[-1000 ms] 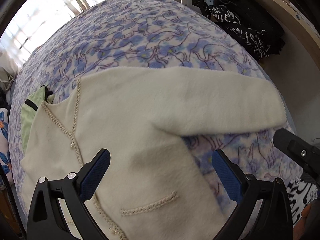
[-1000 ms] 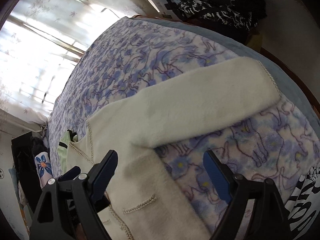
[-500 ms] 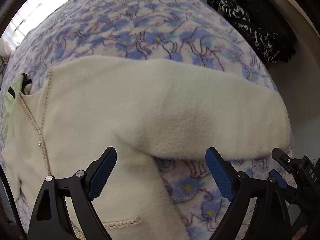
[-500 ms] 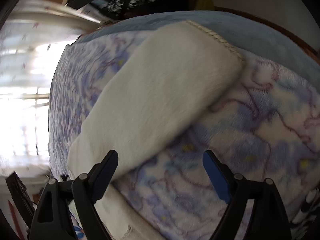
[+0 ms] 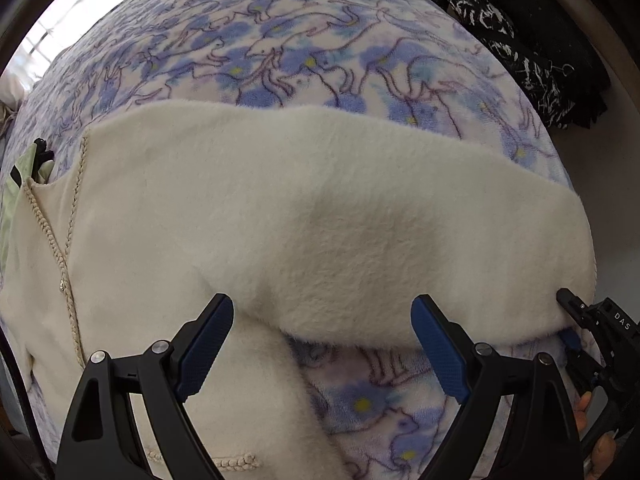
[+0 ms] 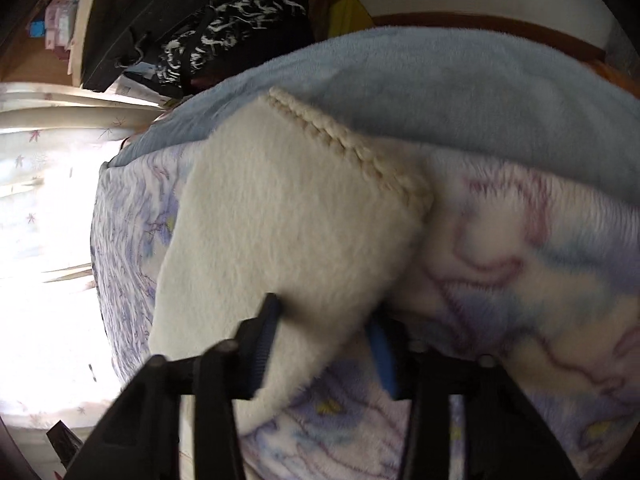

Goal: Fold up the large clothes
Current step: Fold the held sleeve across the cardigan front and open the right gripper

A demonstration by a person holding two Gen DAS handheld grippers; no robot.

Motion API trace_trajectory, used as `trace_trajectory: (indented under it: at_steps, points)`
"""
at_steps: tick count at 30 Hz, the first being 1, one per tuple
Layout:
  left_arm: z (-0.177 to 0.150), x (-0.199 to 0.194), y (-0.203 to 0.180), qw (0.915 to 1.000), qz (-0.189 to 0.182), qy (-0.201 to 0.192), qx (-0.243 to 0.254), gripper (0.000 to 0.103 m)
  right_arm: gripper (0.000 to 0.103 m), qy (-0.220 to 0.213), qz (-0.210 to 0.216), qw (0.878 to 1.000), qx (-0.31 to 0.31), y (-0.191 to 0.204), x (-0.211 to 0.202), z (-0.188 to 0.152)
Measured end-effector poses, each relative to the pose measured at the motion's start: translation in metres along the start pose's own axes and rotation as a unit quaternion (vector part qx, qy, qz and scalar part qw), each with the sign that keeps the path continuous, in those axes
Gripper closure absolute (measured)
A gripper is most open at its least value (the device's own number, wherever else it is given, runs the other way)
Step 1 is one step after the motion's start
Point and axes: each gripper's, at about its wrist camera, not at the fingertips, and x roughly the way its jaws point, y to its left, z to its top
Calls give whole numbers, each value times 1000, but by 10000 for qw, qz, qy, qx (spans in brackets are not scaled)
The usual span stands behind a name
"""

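Sleeve (image 5: 360, 248) of the cream cardigan (image 5: 160, 240) lies outstretched toward the bed's right edge. Right claw (image 6: 324, 340) pinches its cuff end; left claw (image 5: 320, 344) hangs spread, empty. Next, I judge: fold the sleeve across the body.
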Motion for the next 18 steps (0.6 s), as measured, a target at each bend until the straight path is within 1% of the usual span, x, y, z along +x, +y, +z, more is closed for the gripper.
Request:
trace_trajectory:
  at_steps: [4,5,6,8,12,16,18]
  points:
    - [-9,6,13,9999,54,-12,-148,13,83,-69,-5,9997,-253,7,0,4]
    - [-12,9,18,9998,59,0,-192,13,88,-93,-6,9994,-328,11,0,5]
    - [-15,11,22,9997,67,27,-227,13,90,-123,-4,9991,-408,14,-2,6]
    - [-21,17,31,9996,101,68,-267,13,92,-238,-5,9979,-600,23,-8,3]
    - [-29,25,45,9997,119,123,-187,13,94,-546,215,9938,-949,40,-28,-8]
    - [-32,19,67,9996,-119,61,-247,13,95,-925,560,9839,-1424,73,-55,-28]
    - [-33,8,85,9992,-229,-10,-339,13,95,-1081,737,9759,-1747,95,-68,-44]
